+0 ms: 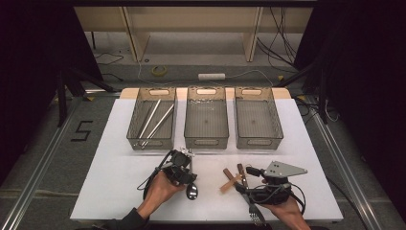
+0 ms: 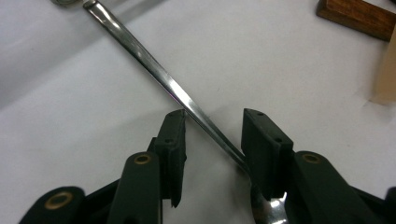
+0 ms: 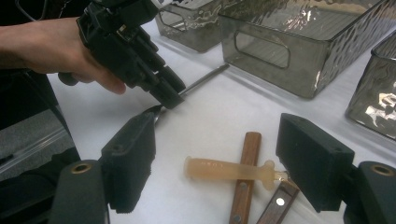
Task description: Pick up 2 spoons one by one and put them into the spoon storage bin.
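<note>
One spoon [image 2: 187,100] lies on the white table [image 1: 119,182], its handle running between the left gripper [image 2: 212,122] fingers, which stand partly apart; whether the pads touch it cannot be told. The right gripper [image 3: 215,140] stands wide, holding nothing. Ahead of its fingers lie three handled utensils: two wooden handles [image 3: 245,177], one pale plastic handle [image 3: 229,169] crossing them. One fork [image 1: 255,211] sits beside the right hand. Three grey bins [image 1: 206,123] stand beyond; the leftmost holds two metal rods [image 1: 154,120].

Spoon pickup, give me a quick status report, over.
Left gripper open, jaws straddling the spoon handle, pads not pressing yet. Right gripper open, holding nothing, over the wooden-handled utensils. Spoon flat on table. Nothing in the way.
</note>
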The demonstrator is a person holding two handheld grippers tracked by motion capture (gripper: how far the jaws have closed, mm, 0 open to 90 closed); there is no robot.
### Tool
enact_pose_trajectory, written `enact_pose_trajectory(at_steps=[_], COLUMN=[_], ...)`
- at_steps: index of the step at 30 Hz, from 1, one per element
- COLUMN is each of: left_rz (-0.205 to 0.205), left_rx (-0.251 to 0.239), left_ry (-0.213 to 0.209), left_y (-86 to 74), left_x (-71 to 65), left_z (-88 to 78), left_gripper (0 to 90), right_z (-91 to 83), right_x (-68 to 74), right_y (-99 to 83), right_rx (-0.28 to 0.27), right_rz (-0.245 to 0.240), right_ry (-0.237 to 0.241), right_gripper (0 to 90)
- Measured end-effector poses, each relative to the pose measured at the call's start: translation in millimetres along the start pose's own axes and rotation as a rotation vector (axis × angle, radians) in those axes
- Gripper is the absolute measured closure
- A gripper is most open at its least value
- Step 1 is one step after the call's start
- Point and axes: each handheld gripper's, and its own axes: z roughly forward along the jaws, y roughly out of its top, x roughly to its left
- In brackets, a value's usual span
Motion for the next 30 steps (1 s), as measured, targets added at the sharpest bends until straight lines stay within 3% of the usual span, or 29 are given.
enact_pose_trajectory(at_steps=[10,19,25,30], left_rz=[-0.009,-0.030,-0.016,-0.028], left_rx=[-0.004,-0.011,-0.017,-0.026], left_ry=[-0.039,-0.057,-0.066,-0.077], left_y=[0.8,1.2,1.8,2.3], left_x=[-1.7,-2.3,-5.1,-5.6], left_z=[0.2,2.1,3.0,4.1], left_gripper=[68.5,71.0,73.7,74.8], right_z=[0.3,0.5,0.7,1.0], right_x=[0.9,1.0,1.0,1.1], right_y=[0.1,0.2,0.3,0.5], right_rx=[0.002,0.001,0.001,0.001], right_rz=[-0.002,-0.005,-0.006,-0.004], right_ry=[0.000,0.002,0.000,0.001], right_gripper=[29.4,29.5,29.5,29.4])
